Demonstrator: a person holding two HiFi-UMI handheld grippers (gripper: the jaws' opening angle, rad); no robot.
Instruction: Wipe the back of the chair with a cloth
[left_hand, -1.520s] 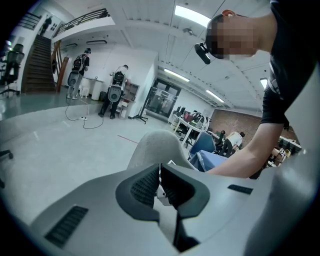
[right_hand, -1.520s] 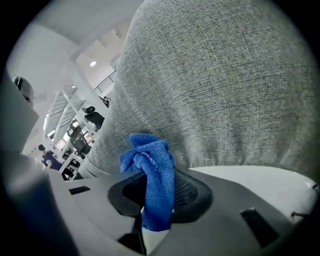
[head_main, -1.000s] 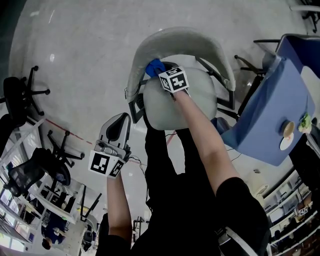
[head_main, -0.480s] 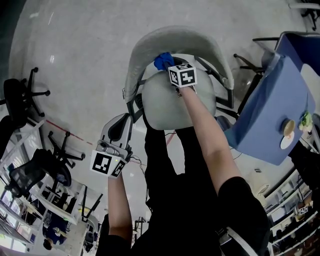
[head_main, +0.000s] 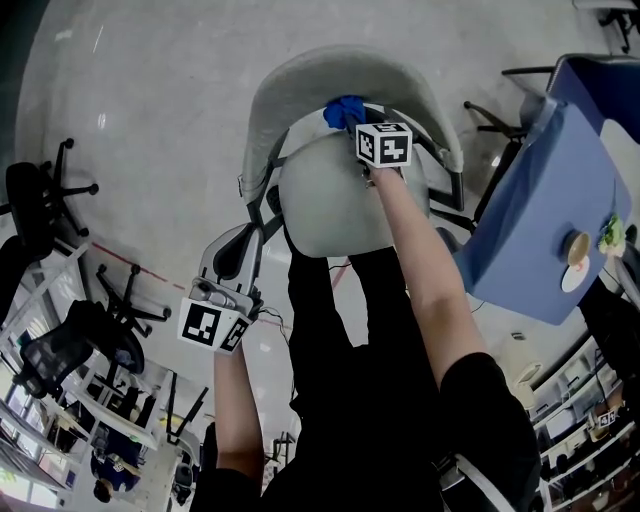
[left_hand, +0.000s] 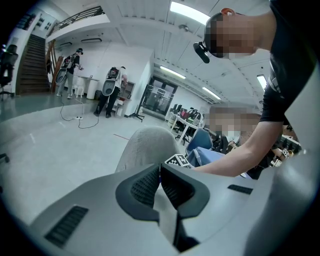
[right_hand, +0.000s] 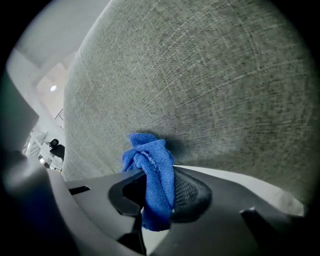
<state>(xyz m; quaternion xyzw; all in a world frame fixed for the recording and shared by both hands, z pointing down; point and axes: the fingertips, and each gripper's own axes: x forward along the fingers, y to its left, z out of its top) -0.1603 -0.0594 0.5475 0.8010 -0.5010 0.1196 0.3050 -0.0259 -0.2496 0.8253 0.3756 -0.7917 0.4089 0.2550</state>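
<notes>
Blue cloth (right_hand: 151, 161) was clamped in the right hand-held gripper (right_hand: 156, 196) against the chair back (right_hand: 200, 75); left hand-held gripper (left_hand: 160, 186) jaws were together, empty.

Chair (head_main: 340, 205) top centre, backrest (head_main: 290, 90) curving above the seat. Cloth (head_main: 346, 109) against backrest, upper centre, clamped in right gripper (head_main: 362, 128) just below it. Left gripper (head_main: 232, 262) lower left, clear of the chair. Table (head_main: 540, 200) at right edge; office chairs (head_main: 40, 190) far left.

Glossy grey floor (head_main: 150, 110), black office chairs (head_main: 32, 196)
</notes>
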